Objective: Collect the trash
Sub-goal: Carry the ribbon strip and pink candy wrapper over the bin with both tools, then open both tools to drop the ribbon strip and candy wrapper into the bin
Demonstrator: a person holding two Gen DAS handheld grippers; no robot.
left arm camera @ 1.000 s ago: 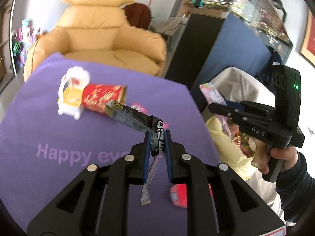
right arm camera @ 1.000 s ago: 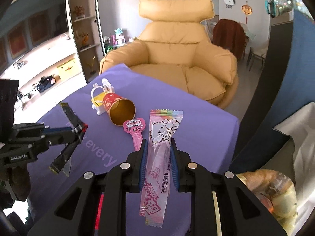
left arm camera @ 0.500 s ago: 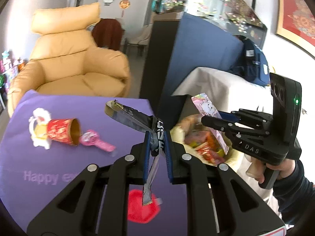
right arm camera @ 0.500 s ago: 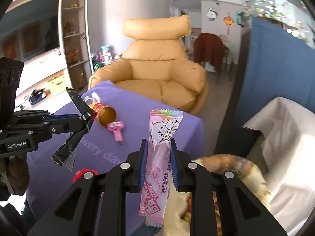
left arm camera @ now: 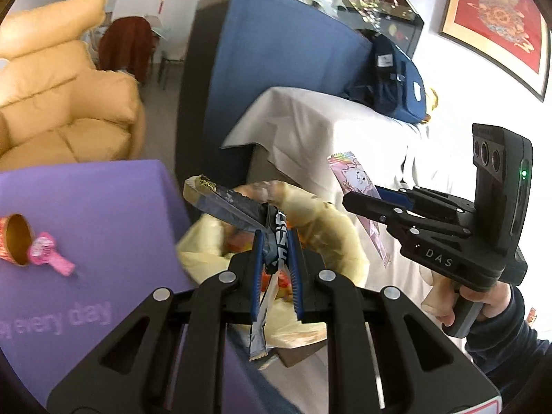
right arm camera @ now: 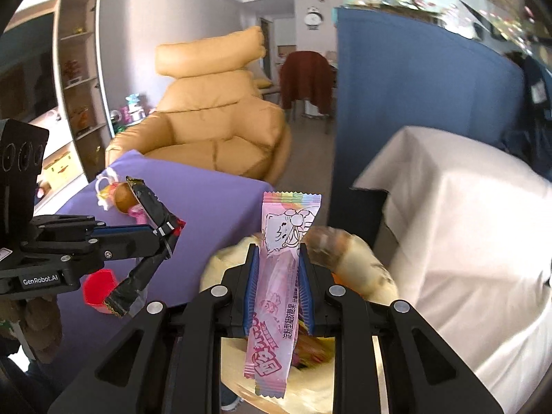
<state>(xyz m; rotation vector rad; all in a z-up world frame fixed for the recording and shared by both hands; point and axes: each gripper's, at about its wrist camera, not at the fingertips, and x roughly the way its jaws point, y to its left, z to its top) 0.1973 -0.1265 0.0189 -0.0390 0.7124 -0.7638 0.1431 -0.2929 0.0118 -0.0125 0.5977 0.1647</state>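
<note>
Your left gripper (left arm camera: 276,258) is clamped on a dark wrapper (left arm camera: 238,207) and your right gripper (right arm camera: 277,276) on a pink candy wrapper (right arm camera: 283,269), both above the yellow trash bag (left arm camera: 331,220). Neither is dropped yet. On the purple table (left arm camera: 103,207), at nine o'clock of the bag in the left view, a cup (left arm camera: 13,241) and a pink wrapper (left arm camera: 48,253) are left.

Home living rm: tan recliner (right arm camera: 214,131), wall shelves w/ knick-knacks (right arm camera: 79,79), framed red art (left arm camera: 496,17), wall clock (right arm camera: 313,17).

The trash bag (left arm camera: 331,227) sits between the purple table (left arm camera: 103,214) on its left and the draped furniture (left arm camera: 310,120) behind-right
</note>
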